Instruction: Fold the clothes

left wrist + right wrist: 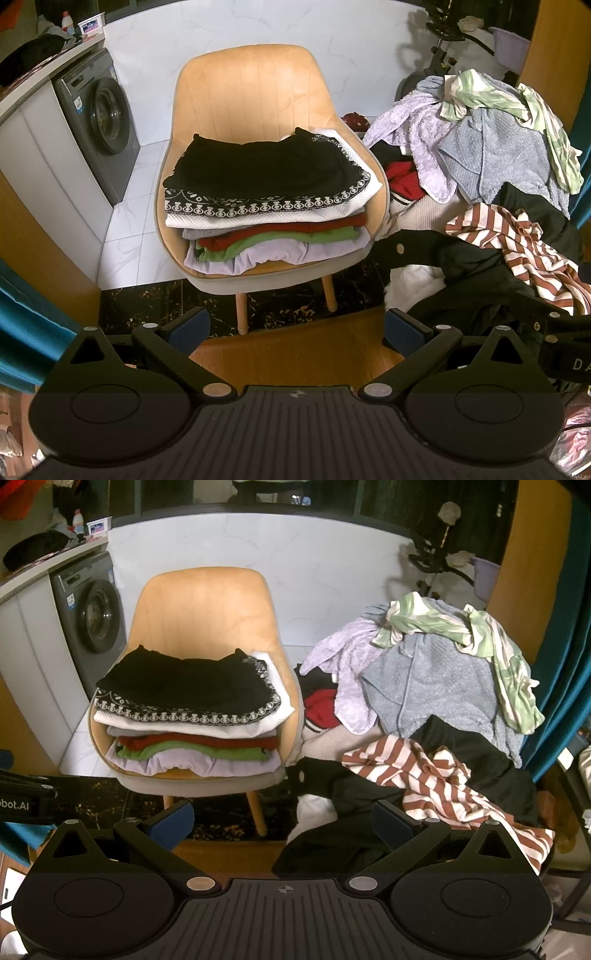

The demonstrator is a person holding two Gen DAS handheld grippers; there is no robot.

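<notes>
Wood flooring [295,343] ran under both grippers, giving way to a dark marbled strip and then white tile toward the far wall. Nearest, the left gripper [295,328] hung with its jaws spread wide and nothing between the blue pads; the right gripper [282,821] was likewise wide open and empty, its right pad just in front of a black garment [332,834] at the near edge of the unfolded pile. Beyond them, left of centre, stood a tan chair [255,92] carrying a neat stack [273,206] of folded clothes: lilac at the bottom, then green, red, grey and white, topped by a black piece with a white patterned border. To the right of the chair, touching its side, sprawled the heap [424,709] still to be done: a brown-and-white striped shirt [443,779] near the front, black items beside and behind it, a red piece and a cream knit lower down, a lilac fleece, a blue towel-like cloth and a green-and-white striped garment on top. Farther left sat a washing machine [99,122] under a counter, and a stand with a lilac basin stood at the far right. By my reading, roughly half the job was done; some six pieces were stacked and a comparable number waited, with neither gripper yet holding the next one.
</notes>
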